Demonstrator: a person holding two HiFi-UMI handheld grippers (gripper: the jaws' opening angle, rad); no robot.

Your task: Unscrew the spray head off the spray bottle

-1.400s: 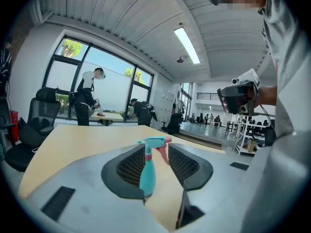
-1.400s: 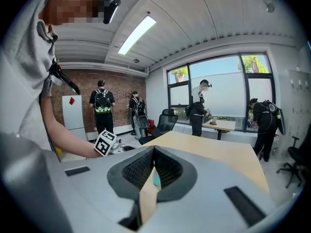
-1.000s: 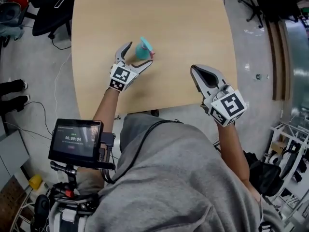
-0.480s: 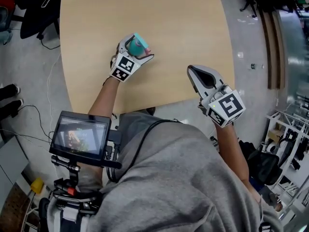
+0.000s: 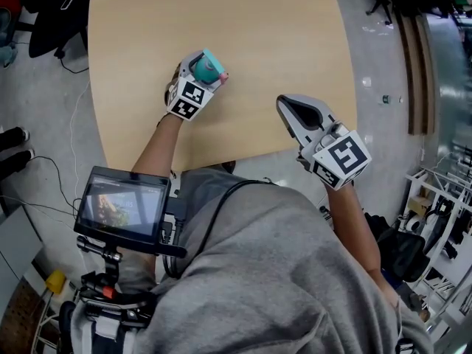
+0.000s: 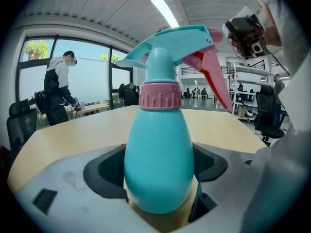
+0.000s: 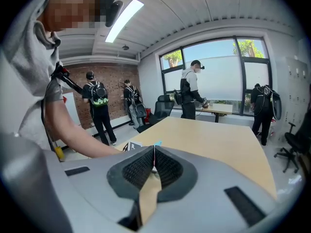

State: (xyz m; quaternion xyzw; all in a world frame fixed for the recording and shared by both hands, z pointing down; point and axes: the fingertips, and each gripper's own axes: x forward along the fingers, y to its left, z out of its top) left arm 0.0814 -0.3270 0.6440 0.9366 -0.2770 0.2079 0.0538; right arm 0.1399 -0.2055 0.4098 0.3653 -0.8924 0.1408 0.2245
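**Mia:** What is the biggest thing here?

**Ben:** A big wooden table. Both grippers are over the part near the person.

**Mia:** Where is the left gripper?

**Ben:** It is on the left side of the table. Its jaws have just been closing, and the spray bottle is right between them. One black pad is on each side of the bottle's fat belly, low down, and both pads touch it. So the left gripper is holding the bottle.

**Mia:** Is the bottle lying down?

**Ben:** No, it stands up straight. The top part sticks up above the jaws.

**Mia:** And the right gripper?

**Ben:** It is off to the right, well apart from the bottle. Its jaws are squeezed tight together with nothing in them.

**Mia:** What about the spray head?

**Ben:** It is on top of the bottle, and no jaw touches it. It is blue-green like the bottle.

**Mia:** Any smaller bits?

**Ben:** A pink ring goes round the neck, just under the head. A red trigger hangs down from the head on the right side in the left gripper view.
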